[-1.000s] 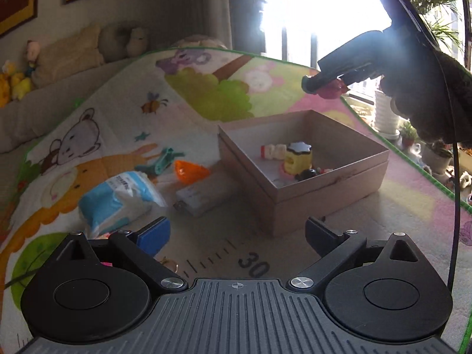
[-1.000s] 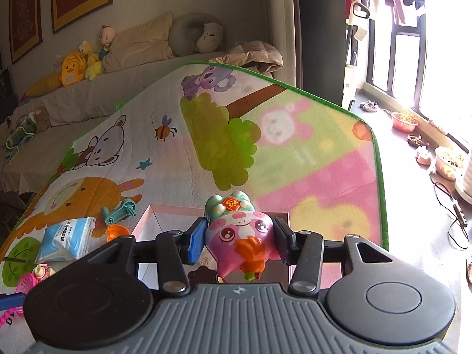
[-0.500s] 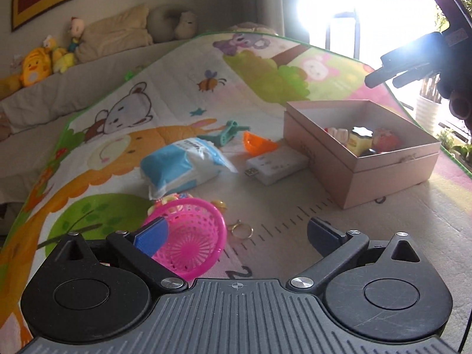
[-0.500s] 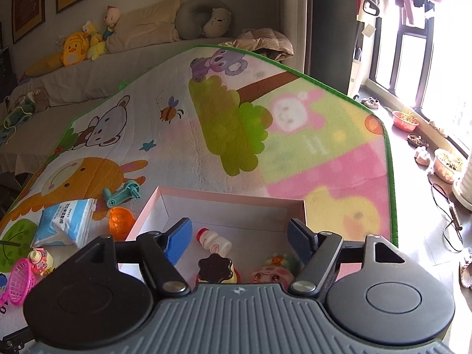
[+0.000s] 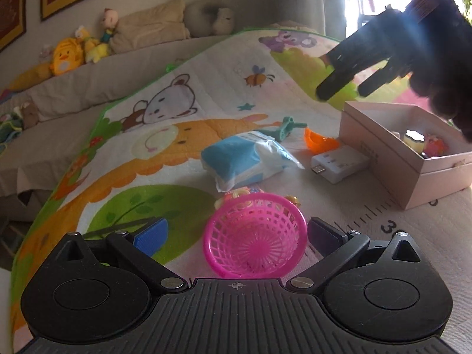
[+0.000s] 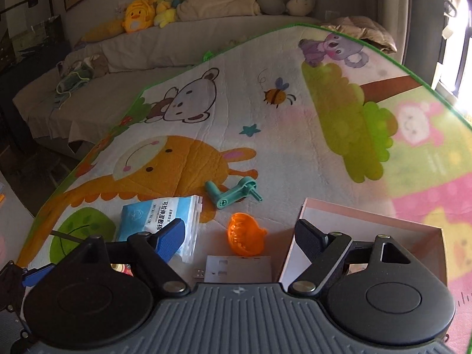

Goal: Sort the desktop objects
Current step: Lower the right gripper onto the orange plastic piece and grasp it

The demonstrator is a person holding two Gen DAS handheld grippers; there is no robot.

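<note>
A pink mesh basket (image 5: 255,236) lies on its side on the play mat, between the fingers of my left gripper (image 5: 236,231). The pads stand apart from it, so that gripper is open. My right gripper (image 6: 240,236) hangs over the mat just left of the pink cardboard box (image 6: 368,221); its jaws are opening with nothing between them. The left wrist view shows it as dark fingers (image 5: 336,82) above the box (image 5: 383,153). A pink figure (image 5: 433,146) and a yellow toy (image 5: 414,140) lie inside the box.
On the mat lie a blue wet-wipe pack (image 5: 244,159), a teal clip (image 5: 287,126), an orange shell (image 5: 318,143), a white plug adapter (image 5: 339,163) and a small toy (image 5: 244,191) behind the basket. A sofa with plush toys (image 6: 138,19) lines the far side.
My right gripper let the pink figure go into the box and swung left off it. My left gripper moved left until the pink basket came between its fingers.
</note>
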